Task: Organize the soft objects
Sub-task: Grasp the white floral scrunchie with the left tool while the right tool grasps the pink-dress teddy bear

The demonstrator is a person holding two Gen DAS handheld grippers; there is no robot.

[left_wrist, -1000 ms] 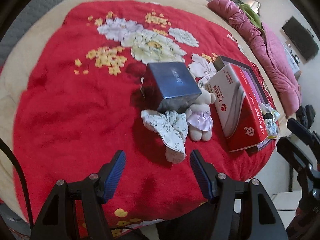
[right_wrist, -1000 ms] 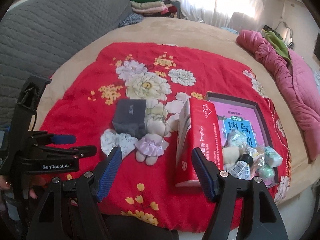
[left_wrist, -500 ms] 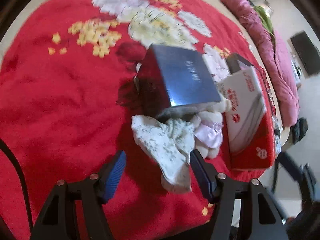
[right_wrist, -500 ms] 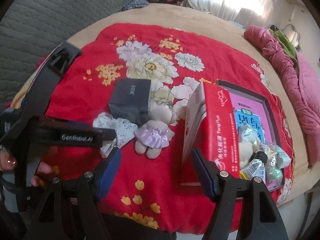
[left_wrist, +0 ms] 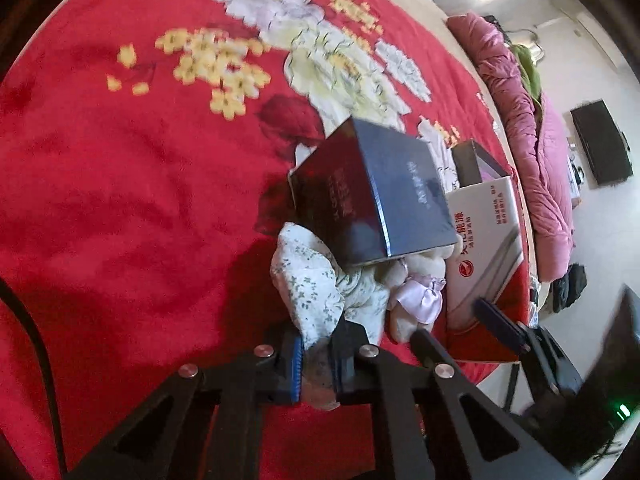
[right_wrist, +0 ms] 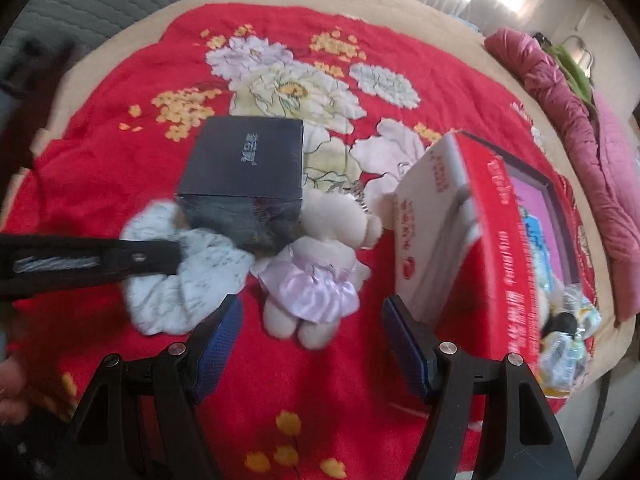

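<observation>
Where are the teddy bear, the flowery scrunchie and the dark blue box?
teddy bear [right_wrist: 320, 240], right wrist view, on its back above the lilac skirt.
flowery scrunchie [left_wrist: 308, 284], left wrist view, on its puffy fabric.
dark blue box [right_wrist: 248, 156], right wrist view, on its top face.

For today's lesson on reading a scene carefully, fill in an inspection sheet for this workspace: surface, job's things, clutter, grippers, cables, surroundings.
Surface: red floral blanket over a tan bed.
Job's things: white floral scrunchie; plush bear in lilac dress, both beside the dark blue box.
Clutter: red tissue carton on its side; shallow tray of small packets.
Grippers: left gripper shut on the scrunchie; right gripper open, near the bear.
Cables: black cable at the left wrist view's edge.
Surroundings: pink quilt, grey padded headboard.
</observation>
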